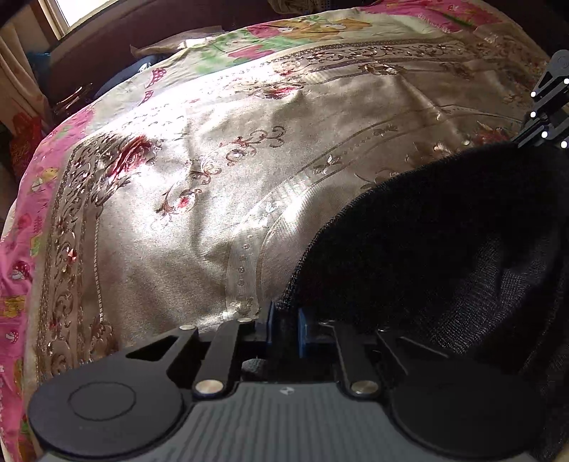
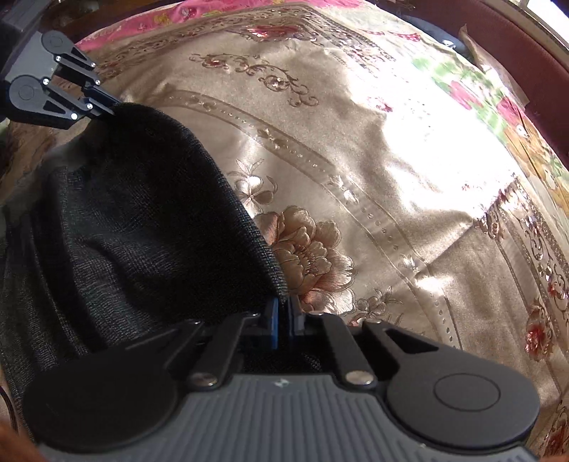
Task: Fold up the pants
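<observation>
The pants [image 1: 444, 231] are dark knitted cloth, held up between both grippers over a bed. My left gripper [image 1: 284, 320] is shut on one corner of their edge, cloth pinched between the blue pads. My right gripper [image 2: 282, 316] is shut on the other corner of the pants [image 2: 142, 213]. The cloth sags in a curve between the two grips. In the right wrist view the left gripper [image 2: 106, 108] shows at the upper left, holding the far end. In the left wrist view the right gripper [image 1: 526, 138] shows at the right edge, its fingertips hidden by cloth.
A beige satin bedspread [image 1: 213, 177] with floral and scroll patterns lies below, sunlit in the middle [image 2: 409, 160]. A pink cartoon-print sheet [image 1: 21, 248] borders it. A dark headboard [image 1: 124, 32] and a window stand behind the bed.
</observation>
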{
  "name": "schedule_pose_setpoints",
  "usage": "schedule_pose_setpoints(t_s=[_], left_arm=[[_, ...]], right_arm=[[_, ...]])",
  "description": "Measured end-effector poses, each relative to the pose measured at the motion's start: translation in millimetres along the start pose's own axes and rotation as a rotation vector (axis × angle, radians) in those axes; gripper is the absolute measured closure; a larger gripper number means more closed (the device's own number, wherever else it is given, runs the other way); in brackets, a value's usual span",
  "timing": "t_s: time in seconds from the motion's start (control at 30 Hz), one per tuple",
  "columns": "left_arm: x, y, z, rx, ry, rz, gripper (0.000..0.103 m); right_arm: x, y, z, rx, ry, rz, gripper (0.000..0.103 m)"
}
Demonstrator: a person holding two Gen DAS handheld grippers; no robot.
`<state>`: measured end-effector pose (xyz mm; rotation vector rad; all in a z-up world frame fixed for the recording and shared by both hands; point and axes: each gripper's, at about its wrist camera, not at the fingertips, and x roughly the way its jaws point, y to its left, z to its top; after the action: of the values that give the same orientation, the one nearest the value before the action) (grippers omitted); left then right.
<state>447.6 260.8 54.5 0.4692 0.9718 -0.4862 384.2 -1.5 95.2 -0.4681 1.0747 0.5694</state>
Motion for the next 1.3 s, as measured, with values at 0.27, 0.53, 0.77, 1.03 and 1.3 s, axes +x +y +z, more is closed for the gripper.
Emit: schedule_pose_setpoints(t_s=[0.27,0.53,0.77,1.03,1.3], left_arm=[[-89.2,-47.0,-54.8,-0.006,-0.014,-0.026,0.076],[-85.8,-94.3,-124.8,-0.031,0.091,-0.049,0.078],[-72.3,-112.9,-141.4,0.010,0.050,0.047,0.078],[-70.0,-128.0,-141.1,0.153,-0.009,0.107,0.054],[-53.7,-146.0,-155.5,0.275,-0.042,0.171,0.045]], right_arm=[[-94.3,66.5,-53.9,0.000,-0.012,0.098,0.100],[-78.8,133.4,-106.5,-0.020,0.090,0.209,0.102],[-32.0,161.6,-119.6,-0.304,-0.030,-0.030,0.097],[-9.5,164.9,-133.3,-0.636,-0.068,-0.157,0.070],[23.0,154.3,-128.1,-0.691,0.026,-0.183,0.101]])
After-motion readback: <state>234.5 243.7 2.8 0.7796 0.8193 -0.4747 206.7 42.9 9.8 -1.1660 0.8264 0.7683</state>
